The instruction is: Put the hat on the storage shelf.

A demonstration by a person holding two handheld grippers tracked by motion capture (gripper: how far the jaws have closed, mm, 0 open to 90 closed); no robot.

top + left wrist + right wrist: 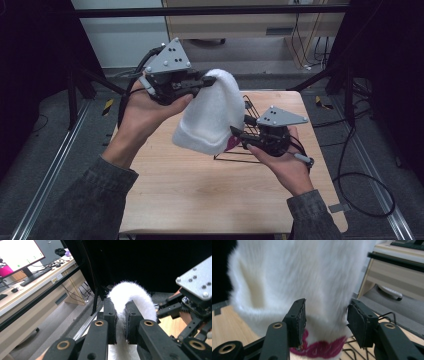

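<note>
1. Left gripper (210, 80) clamped tight on the top edge of the white fuzzy hat (210, 117), holding it up clear above the wooden table (200, 190), well left of and above the wire rack (250, 150).
2. Best kept pinched firmly there, with the pile squeezed flat between the pads (130, 317), so the hat hung freely without slipping.
3. Right gripper (325, 320) set at the hat's lower end, near the magenta trim (322, 348), jaws apart on either side of the fabric, not visibly pressing.
4. Should have bitten onto the trimmed hem squarely before any pull, just in front of the rack.
</note>
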